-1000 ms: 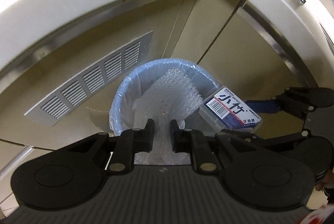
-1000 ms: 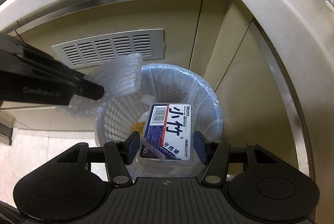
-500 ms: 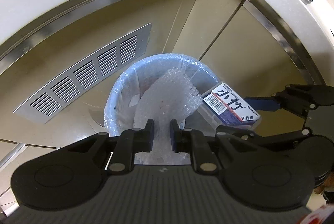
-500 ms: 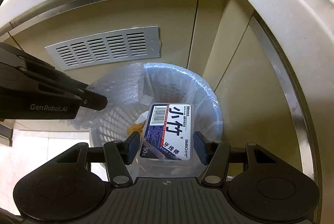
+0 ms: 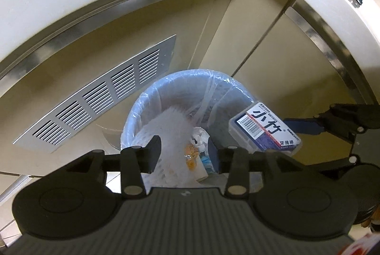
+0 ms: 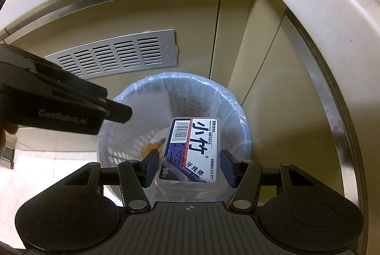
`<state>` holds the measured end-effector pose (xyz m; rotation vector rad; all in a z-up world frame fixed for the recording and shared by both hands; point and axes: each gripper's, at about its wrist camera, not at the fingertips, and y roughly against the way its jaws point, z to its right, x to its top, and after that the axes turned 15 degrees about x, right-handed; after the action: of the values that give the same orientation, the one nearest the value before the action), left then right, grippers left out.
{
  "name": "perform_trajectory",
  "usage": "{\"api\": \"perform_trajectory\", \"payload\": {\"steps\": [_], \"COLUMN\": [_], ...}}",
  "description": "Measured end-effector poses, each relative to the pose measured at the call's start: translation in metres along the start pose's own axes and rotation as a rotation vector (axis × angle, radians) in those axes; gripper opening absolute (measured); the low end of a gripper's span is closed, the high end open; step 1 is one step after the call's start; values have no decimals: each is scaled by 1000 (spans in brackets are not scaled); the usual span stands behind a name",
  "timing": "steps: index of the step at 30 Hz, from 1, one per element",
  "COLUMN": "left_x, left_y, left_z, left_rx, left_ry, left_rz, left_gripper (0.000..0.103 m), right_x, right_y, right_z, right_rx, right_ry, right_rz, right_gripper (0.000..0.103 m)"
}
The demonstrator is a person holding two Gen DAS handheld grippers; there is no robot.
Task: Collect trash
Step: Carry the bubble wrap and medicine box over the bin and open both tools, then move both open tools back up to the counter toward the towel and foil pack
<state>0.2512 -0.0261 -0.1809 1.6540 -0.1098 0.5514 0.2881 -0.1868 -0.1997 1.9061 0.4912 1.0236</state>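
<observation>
Cabinet vent grille (image 6: pixel 114 54) beyond bin (image 6: pixel 133 150)

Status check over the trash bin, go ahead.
Left gripper opening, empty. Right gripper holds clear plastic floss-stick box above white bag-lined basket bin. Nothing blocking.

There were two hand-held grippers, the left hand-held gripper (image 5: pixel 184 151) and the right hand-held gripper (image 6: pixel 190 168). One lined waste bin (image 5: pixel 180 81) stood below them, one floss-stick box (image 6: pixel 193 150) was over it, and one slotted vent grille (image 6: pixel 114 56) sat on the cabinet front. Inside the bin lay one sheet of bubble wrap (image 5: pixel 168 129) and several smaller scraps, too jumbled to count.
</observation>
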Motion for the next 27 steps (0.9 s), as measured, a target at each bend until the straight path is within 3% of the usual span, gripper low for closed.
{"api": "perform_trajectory", "payload": {"steps": [17, 20, 27], "left_x": [-17, -19, -25], "left_y": [16, 18, 20], "left_z": [-21, -23, -26], "left_rx": [23, 29, 37], "left_ry": [44, 42, 38], "left_rz": [3, 5, 1], "left_gripper": [39, 39, 39], "right_x": [8, 9, 4], "right_y": [0, -1, -3], "right_z": [-4, 0, -1], "right_rx": [14, 17, 21], "right_ry": [-7, -23, -33], "right_rz": [38, 45, 33], "right_gripper": [56, 73, 74]}}
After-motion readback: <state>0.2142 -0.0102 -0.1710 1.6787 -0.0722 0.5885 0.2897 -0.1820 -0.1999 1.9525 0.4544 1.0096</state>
